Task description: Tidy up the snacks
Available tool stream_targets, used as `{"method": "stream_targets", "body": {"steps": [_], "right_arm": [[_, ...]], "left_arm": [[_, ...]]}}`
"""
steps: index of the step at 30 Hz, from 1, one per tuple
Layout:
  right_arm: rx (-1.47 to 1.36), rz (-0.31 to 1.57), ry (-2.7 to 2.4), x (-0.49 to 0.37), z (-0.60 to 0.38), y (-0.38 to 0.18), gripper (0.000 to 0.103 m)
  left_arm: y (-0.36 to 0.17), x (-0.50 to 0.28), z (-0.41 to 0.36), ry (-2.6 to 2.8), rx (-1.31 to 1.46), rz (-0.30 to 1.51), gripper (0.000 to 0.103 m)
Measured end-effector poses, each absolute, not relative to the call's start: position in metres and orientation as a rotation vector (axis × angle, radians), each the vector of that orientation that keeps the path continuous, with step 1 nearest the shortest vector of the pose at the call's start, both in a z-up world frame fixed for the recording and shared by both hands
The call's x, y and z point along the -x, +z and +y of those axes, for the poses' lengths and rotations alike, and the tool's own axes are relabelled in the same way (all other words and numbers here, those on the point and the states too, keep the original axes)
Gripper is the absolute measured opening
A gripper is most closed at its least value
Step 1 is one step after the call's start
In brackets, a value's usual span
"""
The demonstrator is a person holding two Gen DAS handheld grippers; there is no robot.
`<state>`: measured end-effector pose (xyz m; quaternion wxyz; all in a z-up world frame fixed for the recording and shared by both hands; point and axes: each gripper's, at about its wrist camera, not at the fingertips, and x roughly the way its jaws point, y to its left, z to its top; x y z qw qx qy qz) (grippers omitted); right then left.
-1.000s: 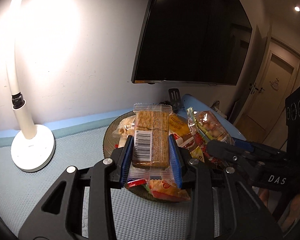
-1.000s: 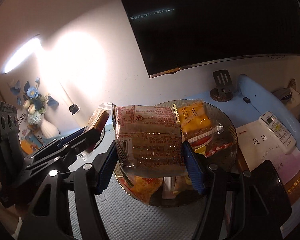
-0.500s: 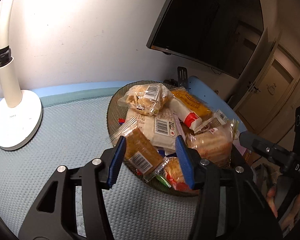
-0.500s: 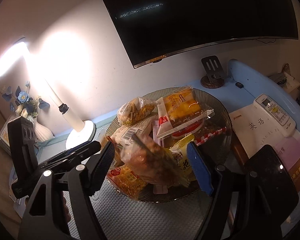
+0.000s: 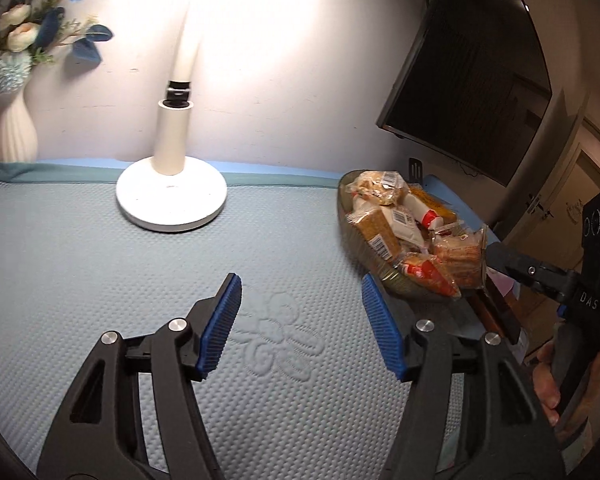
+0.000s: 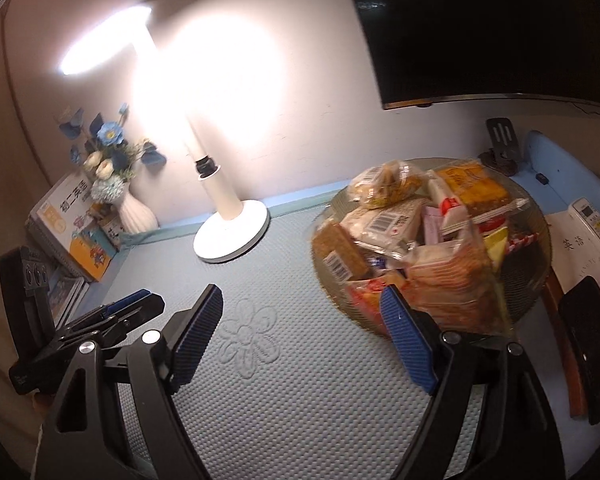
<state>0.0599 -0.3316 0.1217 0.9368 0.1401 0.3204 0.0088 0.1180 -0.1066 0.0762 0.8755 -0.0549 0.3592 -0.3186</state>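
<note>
Both the left gripper (image 5: pixel 300 326) and right gripper (image 6: pixel 302 340) gaped wide, empty. The snack packets (image 6: pixel 416 236) in the glass dish (image 6: pixel 534 276) looked light, crinkly (crushable); best pinched at sealed edges.

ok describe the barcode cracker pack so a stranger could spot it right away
Start at the white lamp on the blue mat, then look right to the glass dish heaped with snacks. On the dish's lamp-side edge lies the cracker pack: a flat brown slab in clear wrap with a white barcode at its near end, browner and flatter than its neighbours.
</note>
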Motion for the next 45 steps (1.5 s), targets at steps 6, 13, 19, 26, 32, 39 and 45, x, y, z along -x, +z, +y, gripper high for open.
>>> {"method": "stream_targets", "body": {"steps": [6,13,19,26,32,39,45], "right_arm": [[-0.228,0.717,0.110,-0.072,-0.264,0.093,0.084],[-0.079,0.799,0.091,-0.086,-0.205,0.044,0.089],[0.015,0.815,-0.012,-0.098,-0.197,0.021,0.093],[-0.054,0.878,0.000,-0.105,-0.210,0.000,0.098],[-0.047,0.862,-0.021,-0.104,-0.210,0.002,0.098],[-0.010,0.845,-0.027,-0.100,-0.205,0.004,0.098],[-0.033,0.868,-0.028,-0.104,-0.209,0.002,0.098]], "left_arm": [[0.058,-0.100,-0.044,-0.468,0.092,0.741,0.063],[0.024,-0.095,-0.009,-0.311,0.062,0.765,0.064],[0.010,-0.102,-0.006,-0.216,0.012,0.738,0.075],[0.001,-0.103,-0.002,-0.197,0.025,0.762,0.077],[0.002,-0.099,-0.002,-0.171,0.022,0.744,0.081],[0.002,-0.099,0.000,-0.162,0.026,0.741,0.084],[0.002,-0.101,0.001,-0.155,0.014,0.751,0.089]]}}
